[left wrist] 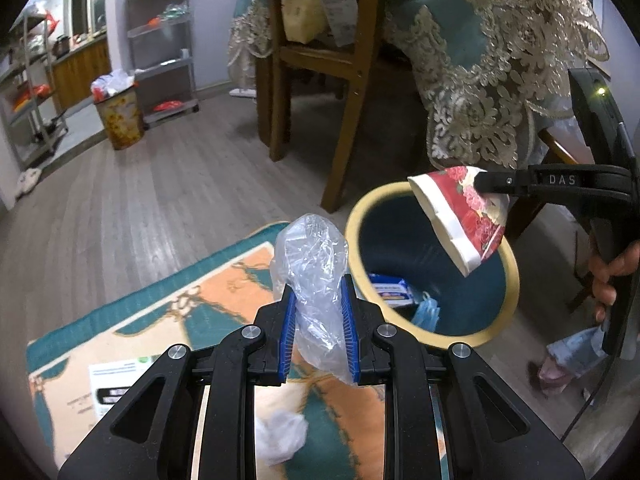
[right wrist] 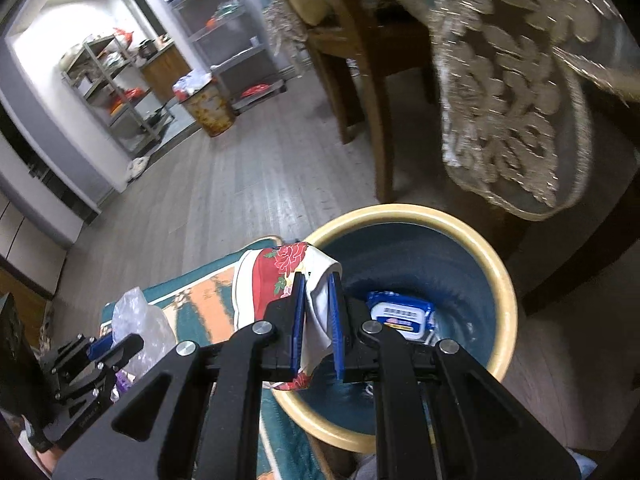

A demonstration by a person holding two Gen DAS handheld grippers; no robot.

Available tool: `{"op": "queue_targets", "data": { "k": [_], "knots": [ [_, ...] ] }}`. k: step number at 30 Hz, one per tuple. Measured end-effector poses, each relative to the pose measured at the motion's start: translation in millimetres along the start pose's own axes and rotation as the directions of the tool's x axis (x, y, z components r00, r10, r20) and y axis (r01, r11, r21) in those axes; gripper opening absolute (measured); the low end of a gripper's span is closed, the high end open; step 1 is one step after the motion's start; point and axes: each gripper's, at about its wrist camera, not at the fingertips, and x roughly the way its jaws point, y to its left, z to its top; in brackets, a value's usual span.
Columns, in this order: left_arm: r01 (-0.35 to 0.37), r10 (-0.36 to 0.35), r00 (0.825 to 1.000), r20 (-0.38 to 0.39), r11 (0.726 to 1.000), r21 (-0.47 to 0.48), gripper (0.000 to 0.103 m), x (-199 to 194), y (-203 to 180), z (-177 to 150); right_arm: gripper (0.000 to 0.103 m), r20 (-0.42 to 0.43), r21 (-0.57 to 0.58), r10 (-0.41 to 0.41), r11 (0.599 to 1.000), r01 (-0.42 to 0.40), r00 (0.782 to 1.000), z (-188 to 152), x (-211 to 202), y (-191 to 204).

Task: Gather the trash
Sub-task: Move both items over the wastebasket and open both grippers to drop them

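My left gripper (left wrist: 319, 300) is shut on a crumpled clear plastic bag (left wrist: 314, 264), held above the rug just left of the bin. My right gripper (right wrist: 316, 292) is shut on a flattened paper cup with a red flower print (right wrist: 280, 276) and holds it over the bin's near rim. The bin (right wrist: 496, 264) is dark blue inside with a cream rim; a blue-and-white packet (right wrist: 400, 314) lies in it. In the left wrist view the cup (left wrist: 460, 216) hangs over the bin (left wrist: 510, 280) from the right gripper (left wrist: 482, 182).
A teal and orange rug (left wrist: 160, 320) carries a printed paper sheet (left wrist: 116, 376) and a white tissue wad (left wrist: 280, 436). A wooden chair (left wrist: 316, 60) and a table with a lace-edged cloth (left wrist: 500, 80) stand behind the bin. A full yellow bin (left wrist: 120, 118) and metal shelves (left wrist: 160, 40) stand far off.
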Motion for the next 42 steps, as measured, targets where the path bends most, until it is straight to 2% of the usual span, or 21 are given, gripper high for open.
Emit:
{"op": "queue_targets", "data": {
  "k": [19, 31, 35, 37, 38, 39, 40, 41, 42],
  "knots": [
    [0.135, -0.135, 0.991, -0.018, 0.990, -0.032, 0.023, 46, -60, 13, 0.011, -0.025, 0.072, -0.126, 0.989, 0.128, 0.992, -7, 0, -56],
    [0.145, -0.142, 0.987, -0.072, 0.989, 0.040, 0.023, 74, -88, 5, 0.011, -0.051, 0.054, -0.182, 0.981, 0.185, 0.982, -12, 6, -63],
    [0.140, -0.138, 0.989, -0.058, 0.989, 0.039, 0.023, 75, -87, 5, 0.012, -0.040, 0.041, -0.212, 0.976, 0.214, 0.976, -11, 7, -59],
    [0.145, -0.144, 0.989, -0.040, 0.989, 0.029, 0.030, 72, -86, 5, 0.016, -0.037, 0.036, -0.220, 0.975, 0.221, 0.975, -11, 9, -57],
    [0.150, -0.149, 0.988, -0.033, 0.988, 0.022, 0.033, 71, -84, 6, 0.026, -0.034, 0.035, -0.224, 0.974, 0.225, 0.974, -10, 8, -57],
    [0.150, -0.150, 0.988, -0.031, 0.988, 0.019, 0.044, 71, -84, 6, 0.042, -0.027, 0.037, -0.225, 0.973, 0.226, 0.974, -10, 7, -57],
    [0.148, -0.148, 0.989, -0.028, 0.989, 0.014, 0.056, 70, -83, 6, 0.049, -0.021, 0.041, -0.223, 0.974, 0.224, 0.975, -10, 7, -58],
    [0.145, -0.145, 0.989, -0.022, 0.989, 0.010, 0.061, 68, -82, 6, 0.057, -0.016, 0.043, -0.223, 0.974, 0.223, 0.975, -10, 6, -58],
    [0.144, -0.144, 0.989, -0.018, 0.990, 0.009, 0.064, 67, -82, 6, 0.058, -0.012, 0.044, -0.222, 0.974, 0.222, 0.975, -10, 6, -57]
  ]
}}
